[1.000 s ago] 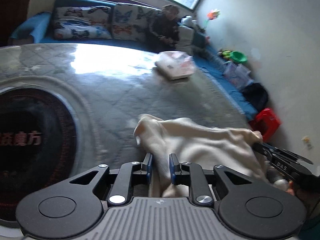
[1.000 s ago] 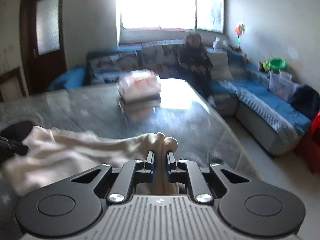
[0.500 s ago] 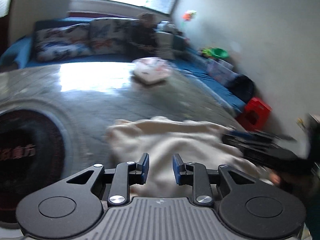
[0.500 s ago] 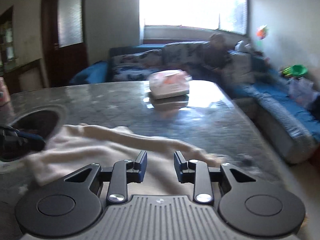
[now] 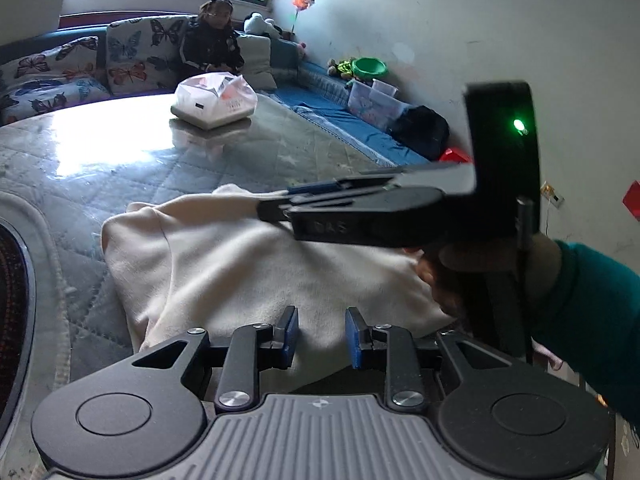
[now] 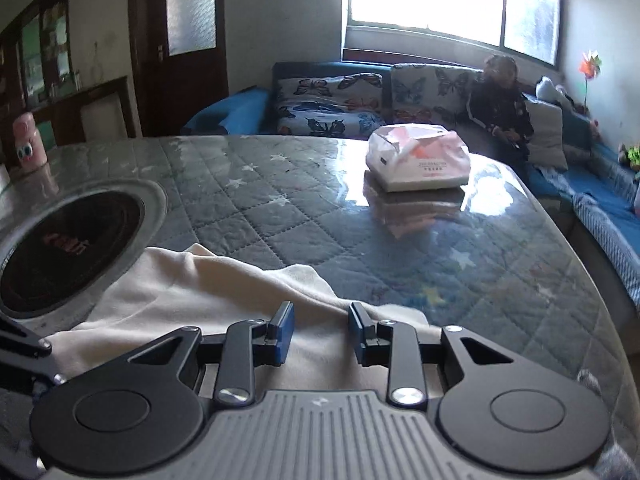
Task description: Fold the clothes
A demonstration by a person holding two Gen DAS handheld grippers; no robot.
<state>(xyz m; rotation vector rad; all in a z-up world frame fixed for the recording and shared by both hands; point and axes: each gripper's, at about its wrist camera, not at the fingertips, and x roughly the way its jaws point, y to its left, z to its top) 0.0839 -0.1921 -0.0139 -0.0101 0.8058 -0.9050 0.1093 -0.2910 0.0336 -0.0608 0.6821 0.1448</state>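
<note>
A cream garment [image 5: 224, 256] lies bunched on the glass-topped quilted table [image 5: 120, 160]; it also shows in the right wrist view [image 6: 192, 292]. My left gripper [image 5: 321, 336] is open and empty, just above the garment's near edge. My right gripper [image 6: 320, 334] is open and empty over the garment's right part. In the left wrist view the right gripper's body [image 5: 384, 212] crosses above the garment, held by a hand in a teal sleeve. The left gripper's edge shows at the lower left of the right wrist view [image 6: 20, 352].
A white plastic bag [image 6: 418, 164] sits further back on the table; it also shows in the left wrist view [image 5: 214, 100]. A round black inset [image 6: 68, 248] lies at the left. A pink bottle [image 6: 28, 146] stands far left. A person [image 6: 500, 100] sits on the sofa behind.
Both grippers were shut on the garment a second ago; both have opened and let it go. The garment now lies flatter on the table, and the right gripper has swung over it.
</note>
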